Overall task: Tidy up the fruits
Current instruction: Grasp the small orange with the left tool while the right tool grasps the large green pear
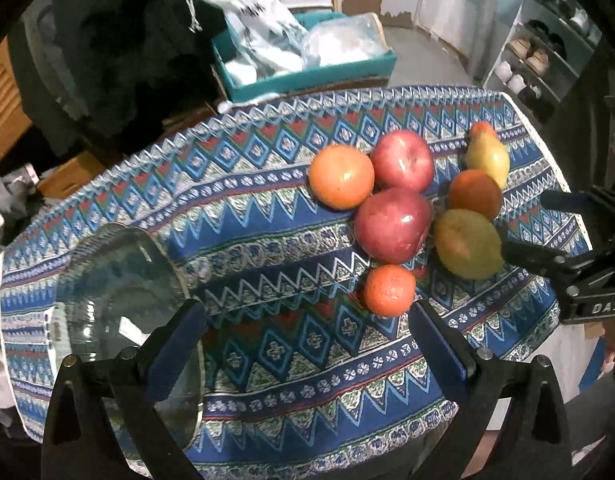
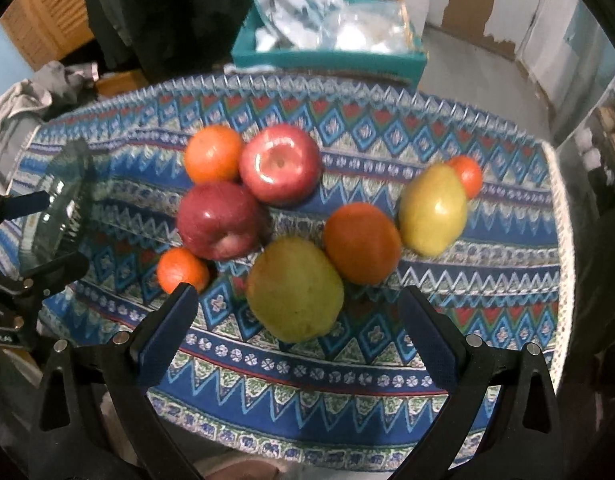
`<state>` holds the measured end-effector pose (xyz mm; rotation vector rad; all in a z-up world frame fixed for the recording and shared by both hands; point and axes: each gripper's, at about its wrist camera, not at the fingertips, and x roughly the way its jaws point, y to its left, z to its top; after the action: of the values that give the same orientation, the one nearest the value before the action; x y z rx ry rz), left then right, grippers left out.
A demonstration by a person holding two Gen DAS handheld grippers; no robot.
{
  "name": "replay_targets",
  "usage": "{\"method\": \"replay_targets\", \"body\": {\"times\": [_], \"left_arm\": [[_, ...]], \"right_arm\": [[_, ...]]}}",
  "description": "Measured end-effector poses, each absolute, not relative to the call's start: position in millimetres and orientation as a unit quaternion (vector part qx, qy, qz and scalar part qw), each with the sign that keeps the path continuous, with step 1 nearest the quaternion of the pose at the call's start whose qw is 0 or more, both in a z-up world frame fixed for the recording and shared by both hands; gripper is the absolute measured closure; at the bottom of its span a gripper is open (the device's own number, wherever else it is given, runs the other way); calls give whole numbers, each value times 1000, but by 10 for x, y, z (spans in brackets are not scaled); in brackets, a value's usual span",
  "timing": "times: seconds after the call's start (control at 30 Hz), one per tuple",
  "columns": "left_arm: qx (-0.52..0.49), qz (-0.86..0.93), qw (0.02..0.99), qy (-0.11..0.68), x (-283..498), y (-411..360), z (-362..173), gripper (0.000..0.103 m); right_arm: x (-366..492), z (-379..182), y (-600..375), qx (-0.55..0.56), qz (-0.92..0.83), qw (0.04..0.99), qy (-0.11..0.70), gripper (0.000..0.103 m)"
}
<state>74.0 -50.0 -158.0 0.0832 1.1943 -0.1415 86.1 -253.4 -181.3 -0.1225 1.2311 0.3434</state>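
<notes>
Several fruits lie together on the patterned tablecloth point(image 2: 347, 380): two red apples point(image 2: 281, 164) point(image 2: 219, 226), a large orange point(image 2: 213, 154), a darker orange point(image 2: 361, 244), two small tangerines point(image 2: 182, 270) point(image 2: 467, 176) and two green-yellow pears point(image 2: 293, 290) point(image 2: 433, 208). A clear glass plate point(image 1: 119, 304) sits at the table's left. My left gripper point(image 1: 307, 344) is open and empty above the cloth, near the small tangerine point(image 1: 389, 290). My right gripper point(image 2: 295, 332) is open, its fingers on either side of the near pear without touching it.
A teal box point(image 2: 327, 58) with plastic bags stands on the floor behind the table. A shoe rack point(image 1: 543, 52) is at the far right. Dark clothing hangs at the back left. The table's right edge point(image 2: 563, 240) is close to the fruit.
</notes>
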Motion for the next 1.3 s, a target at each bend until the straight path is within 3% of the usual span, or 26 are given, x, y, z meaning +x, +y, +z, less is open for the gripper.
{"method": "replay_targets", "body": {"times": [0.43,0.6,1.1,1.3], "left_arm": [[37,-72,800,595,930,-611,-2003,1],[32,-83,795,600,955,-657,-2083,1],[34,-121,778,616,1094,-1030,-2347,1],[44,-128,765,629,1146,-1209,-2521,19]], "right_arm": [[1074,-2466,-2465,-46,157,759,630,12],[1138,-2668,-2402,-22,174,743,646,28],[817,-2427,-2769,-15,158,772,615,28],[788,-2398,-2988,-7,148,779,609,28]]}}
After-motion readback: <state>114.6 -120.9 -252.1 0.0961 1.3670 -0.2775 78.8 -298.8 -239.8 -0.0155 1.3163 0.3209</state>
